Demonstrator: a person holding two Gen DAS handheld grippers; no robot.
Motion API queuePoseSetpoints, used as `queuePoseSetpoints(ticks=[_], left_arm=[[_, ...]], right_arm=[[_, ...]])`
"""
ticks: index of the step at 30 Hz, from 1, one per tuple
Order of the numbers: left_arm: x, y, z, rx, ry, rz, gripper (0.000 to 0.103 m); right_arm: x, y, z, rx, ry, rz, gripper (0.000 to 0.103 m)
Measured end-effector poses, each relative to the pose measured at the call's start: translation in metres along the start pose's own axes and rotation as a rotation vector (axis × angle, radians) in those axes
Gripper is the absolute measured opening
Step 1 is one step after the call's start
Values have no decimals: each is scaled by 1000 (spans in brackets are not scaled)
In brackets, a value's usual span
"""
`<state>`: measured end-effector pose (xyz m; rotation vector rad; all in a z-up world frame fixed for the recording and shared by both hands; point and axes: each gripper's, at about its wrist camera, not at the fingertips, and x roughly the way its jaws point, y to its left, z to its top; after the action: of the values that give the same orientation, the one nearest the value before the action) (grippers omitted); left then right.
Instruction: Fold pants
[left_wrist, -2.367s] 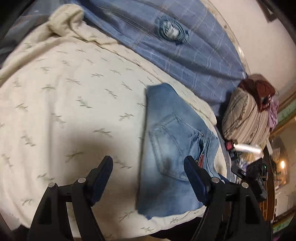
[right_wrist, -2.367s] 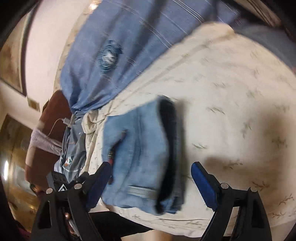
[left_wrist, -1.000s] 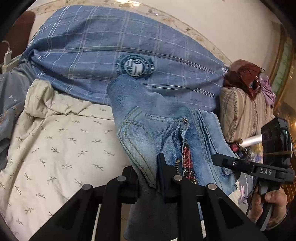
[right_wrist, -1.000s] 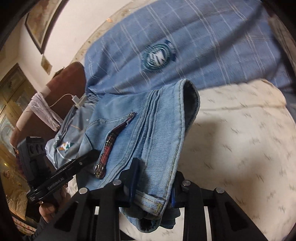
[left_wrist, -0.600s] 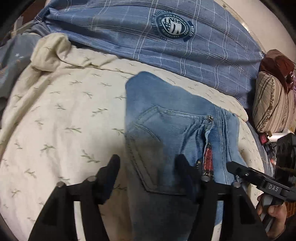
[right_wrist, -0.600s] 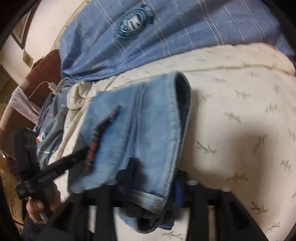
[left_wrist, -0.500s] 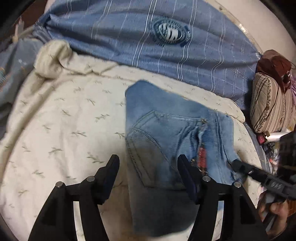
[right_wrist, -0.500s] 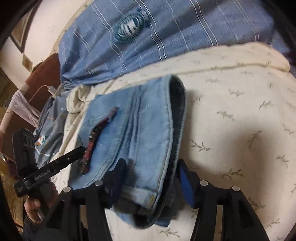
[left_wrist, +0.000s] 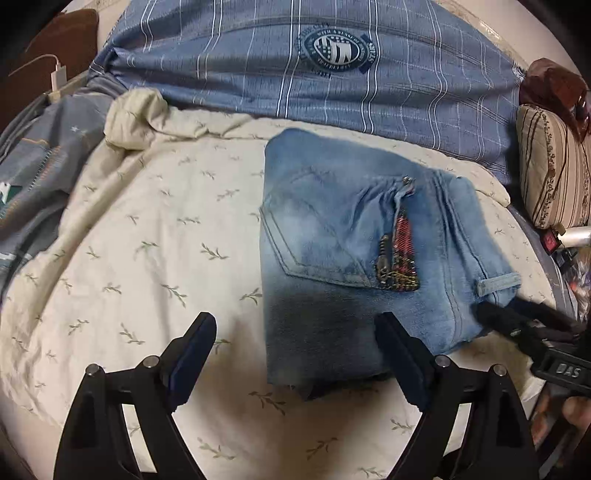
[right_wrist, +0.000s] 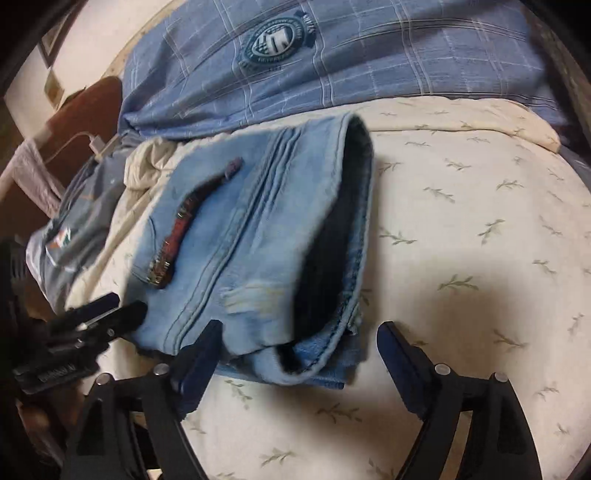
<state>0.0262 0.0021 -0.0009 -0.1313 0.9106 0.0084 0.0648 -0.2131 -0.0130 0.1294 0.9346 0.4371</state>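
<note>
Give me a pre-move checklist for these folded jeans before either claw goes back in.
1. Left claw open and off the jeans: ok.
2. Right claw open, gripping nothing: ok.
3. Jeans lying in one folded bundle on the cream bedspread: ok.
4. Near edges lined up: not ok; lower layers stick out under the top fold.
5. Zipper pocket closed: not ok; it gapes, showing red lining.
6. Hidden layers free of wrinkles: cannot tell.
</note>
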Motion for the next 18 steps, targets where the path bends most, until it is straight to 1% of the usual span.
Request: queuePoseSetpoints(ticks=[2,3,4,5,6,7,9,11,13,16,18], left_arm=[[-12,-2,-1,18,-33,8,89],[-17,-3,-2,25,-49,21,89],[-22,-3,-4,29,-64,32,89],[-27,-2,-6,27,-79,39,89],[-31,-1,-9,21,-90,46,89],[-34,-1,-11,18,-96,51,89],[-41,-1,-15,6,-109,67,89],[-43,-1,-20,-3,-111,88,90],[-40,0,-24,-8,-96,106,91],[-37,-2,-28,-12,-65,116,91],[-39,-4,-30,-23,-77,119,91]], right_arm=[[-21,3,0,-33,-63,-43,86],[-34,3,-2,-33,-106,-63,88],[-41,3,-1,-34,-126,-73,94],[-48,2,-6,-41,-147,-94,98],[-51,1,-10,-49,-157,-117,101],[-53,1,-16,-57,-160,-153,101],[-52,-5,-28,-57,-156,-187,101],[-52,-13,-38,-32,-162,-182,101],[-57,-18,-45,-18,-179,-175,101],[-59,-14,-46,-43,-215,-170,101],[-59,-9,-48,-55,-227,-159,101]])
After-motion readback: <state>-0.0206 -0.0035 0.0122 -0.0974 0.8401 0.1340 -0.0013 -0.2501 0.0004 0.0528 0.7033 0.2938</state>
